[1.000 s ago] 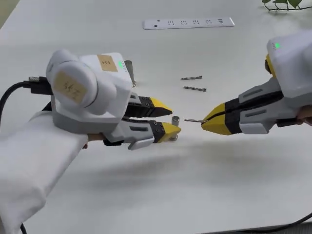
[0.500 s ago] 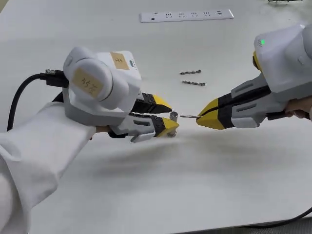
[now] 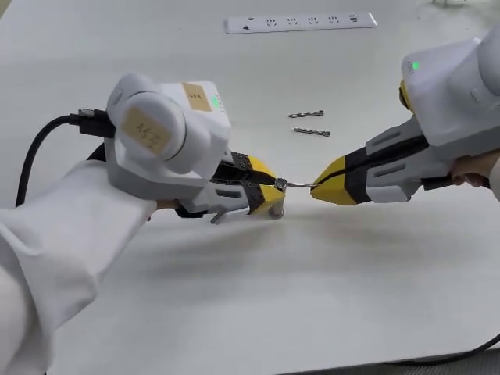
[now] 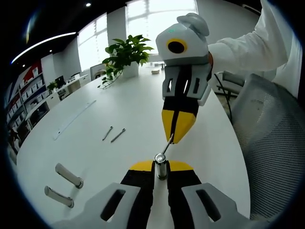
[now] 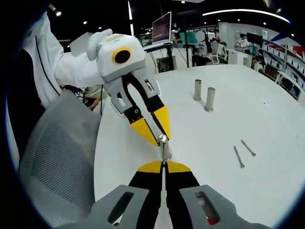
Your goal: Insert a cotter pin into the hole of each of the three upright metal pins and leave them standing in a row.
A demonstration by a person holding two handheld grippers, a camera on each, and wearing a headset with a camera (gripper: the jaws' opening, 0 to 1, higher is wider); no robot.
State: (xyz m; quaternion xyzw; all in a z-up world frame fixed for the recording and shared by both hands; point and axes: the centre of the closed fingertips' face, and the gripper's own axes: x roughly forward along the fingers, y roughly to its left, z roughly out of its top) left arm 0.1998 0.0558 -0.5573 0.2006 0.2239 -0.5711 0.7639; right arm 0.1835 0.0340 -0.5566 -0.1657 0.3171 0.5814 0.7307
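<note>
The white table (image 3: pixel 234 305) carries all the work. The left gripper (image 3: pixel 271 192) holds one upright metal pin (image 3: pixel 279 185) between narrow jaws. The right gripper (image 3: pixel 318 188) is closed on a cotter pin (image 3: pixel 298 185), and its tip meets the pin's head; whether it has entered the hole cannot be told. Two other metal pins (image 5: pixel 209 99) stand near each other and seem bare, and two spare cotter pins (image 3: pixel 306 115) lie waiting. Probably the first of three insertions is only beginning.
</note>
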